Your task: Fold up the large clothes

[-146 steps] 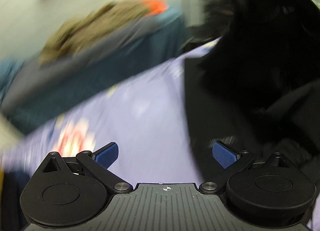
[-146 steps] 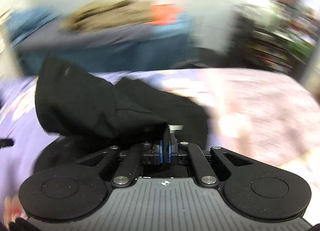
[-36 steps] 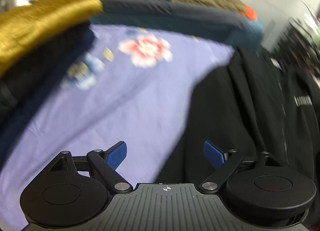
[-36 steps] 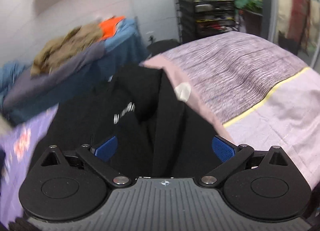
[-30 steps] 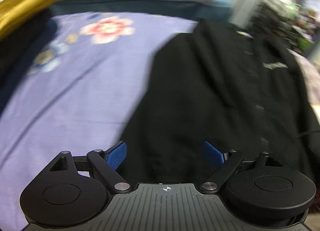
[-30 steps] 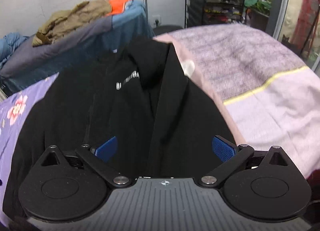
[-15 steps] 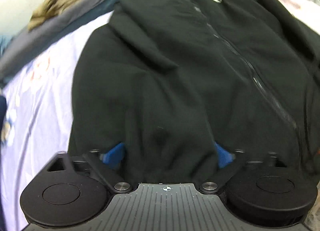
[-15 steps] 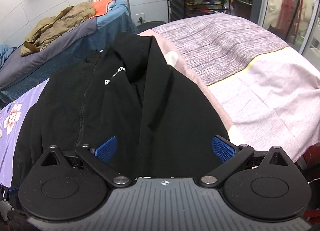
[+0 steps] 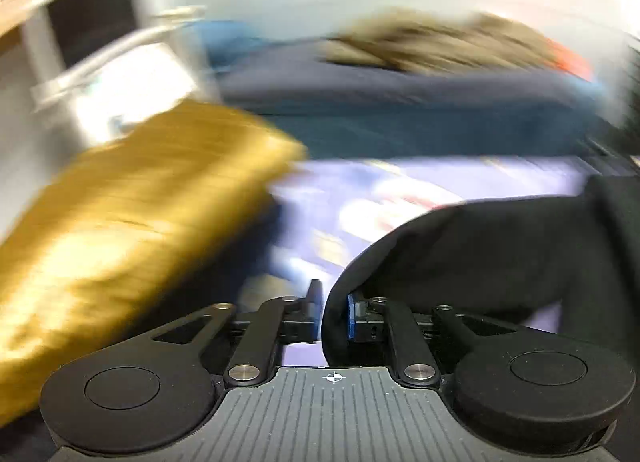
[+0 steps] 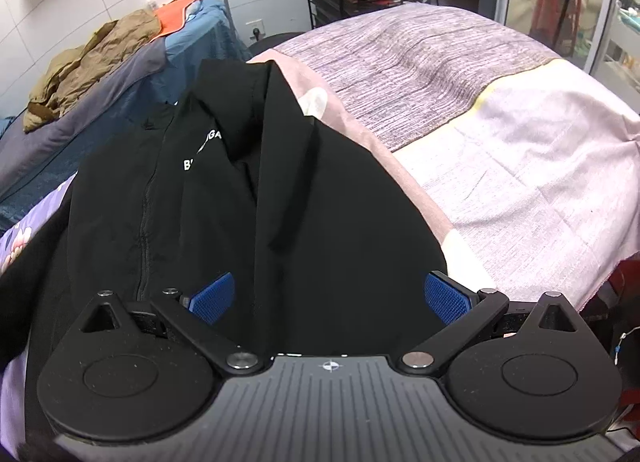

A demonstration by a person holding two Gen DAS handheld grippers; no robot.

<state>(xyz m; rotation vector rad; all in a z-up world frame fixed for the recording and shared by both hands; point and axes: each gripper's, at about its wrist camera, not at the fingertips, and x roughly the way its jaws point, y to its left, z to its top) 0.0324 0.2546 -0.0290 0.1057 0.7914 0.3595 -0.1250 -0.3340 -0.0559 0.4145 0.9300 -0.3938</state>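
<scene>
Judging by its drape, the black jacket (image 10: 248,198) is soft and limp: the left gripper (image 9: 333,312) pinches its hem edge, the right gripper (image 10: 327,298) hovers spread wide above the cloth.

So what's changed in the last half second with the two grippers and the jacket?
The left gripper has closed its fingers on the black jacket edge and swung left, toward the gold cloth. The right gripper stays open over the jacket's hem, which hasn't shifted.
</scene>
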